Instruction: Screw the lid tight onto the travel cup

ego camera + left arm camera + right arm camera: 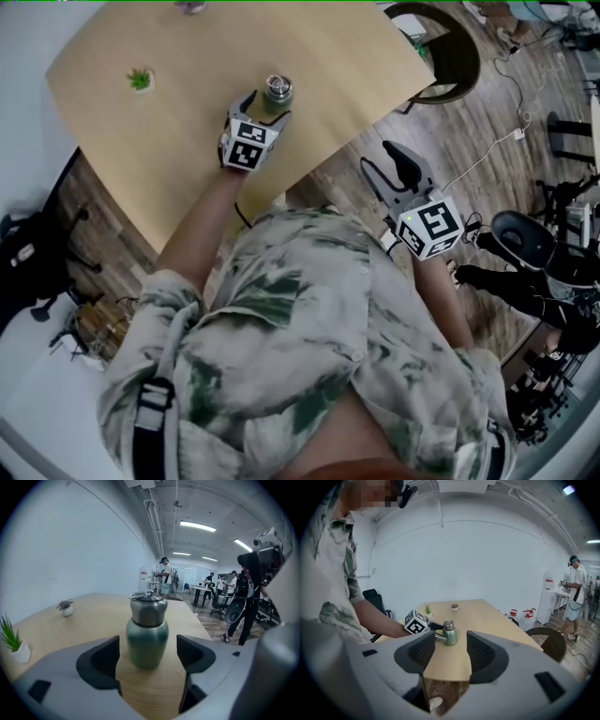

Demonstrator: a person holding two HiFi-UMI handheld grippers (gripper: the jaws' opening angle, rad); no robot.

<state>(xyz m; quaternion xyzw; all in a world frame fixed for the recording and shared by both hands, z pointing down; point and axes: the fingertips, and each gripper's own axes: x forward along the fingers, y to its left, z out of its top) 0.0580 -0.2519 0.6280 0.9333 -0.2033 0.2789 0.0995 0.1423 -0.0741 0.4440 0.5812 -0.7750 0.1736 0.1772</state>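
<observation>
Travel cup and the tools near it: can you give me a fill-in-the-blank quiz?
The travel cup stands ____ on the wooden table.
Its body is ____ under a steel lid.
The jaws of the left hand-held gripper stand ____ beside the cup, not touching.
The right hand-held gripper holds ____.
Missing: upright; green; open; nothing.

Green-blotched short-sleeved shirt (309, 309), black strap (152, 422), grey left claw (267, 105), grey right claw (384, 161)
</observation>
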